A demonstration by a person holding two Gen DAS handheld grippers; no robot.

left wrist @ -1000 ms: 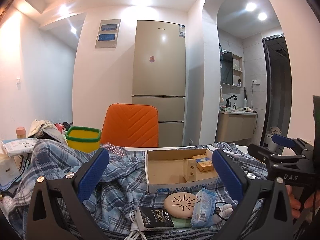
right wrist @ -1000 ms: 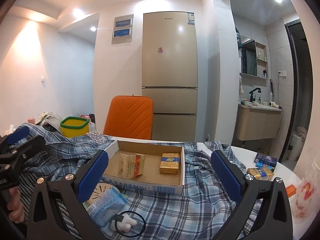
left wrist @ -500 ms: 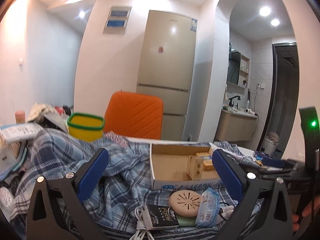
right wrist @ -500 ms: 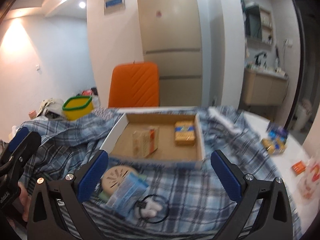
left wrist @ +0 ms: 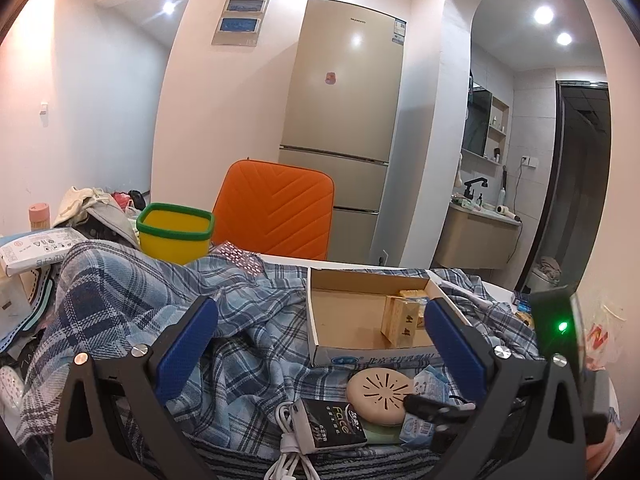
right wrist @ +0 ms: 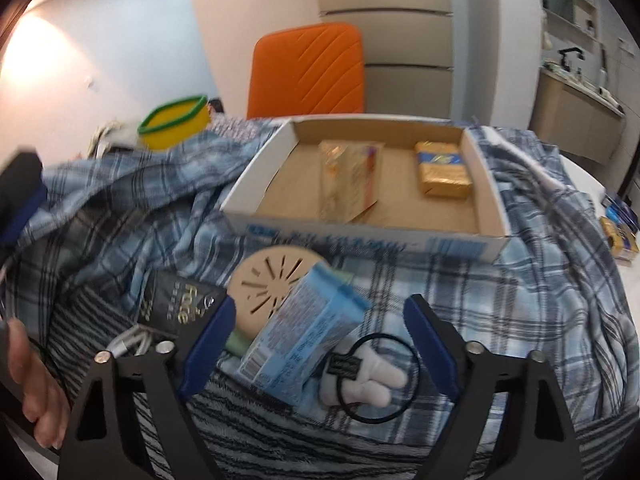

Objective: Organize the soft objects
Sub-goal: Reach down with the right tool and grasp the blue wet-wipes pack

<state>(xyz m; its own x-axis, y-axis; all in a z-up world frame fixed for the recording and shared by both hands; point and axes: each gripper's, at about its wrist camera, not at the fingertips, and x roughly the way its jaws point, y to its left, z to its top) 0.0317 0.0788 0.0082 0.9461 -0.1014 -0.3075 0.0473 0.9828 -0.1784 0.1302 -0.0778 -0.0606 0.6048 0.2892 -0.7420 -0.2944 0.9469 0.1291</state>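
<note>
A blue plaid shirt (left wrist: 132,304) (right wrist: 552,248) lies crumpled over the table, with a striped grey cloth (right wrist: 248,432) at the near edge. A light blue soft pack (right wrist: 304,332) lies on them between the open jaws of my right gripper (right wrist: 316,316), which is low over it and empty. Beside the pack are a beige round disc (right wrist: 272,280), a black "Face" packet (right wrist: 176,300) and a white plush keyring (right wrist: 368,376). My left gripper (left wrist: 320,336) is open and empty, held higher over the shirt, to the left.
A shallow cardboard box (right wrist: 492,236) (left wrist: 316,332) with two small cartons sits on the shirt. A yellow tub (left wrist: 176,236) and an orange chair (left wrist: 276,212) stand behind. Small packets (right wrist: 620,232) lie on the white table at right. A white cable (left wrist: 288,452) lies by the black packet.
My right gripper has tilted down and moved forward and low over the light blue pack. The left view has shifted slightly; the right gripper now shows at its lower right.
</note>
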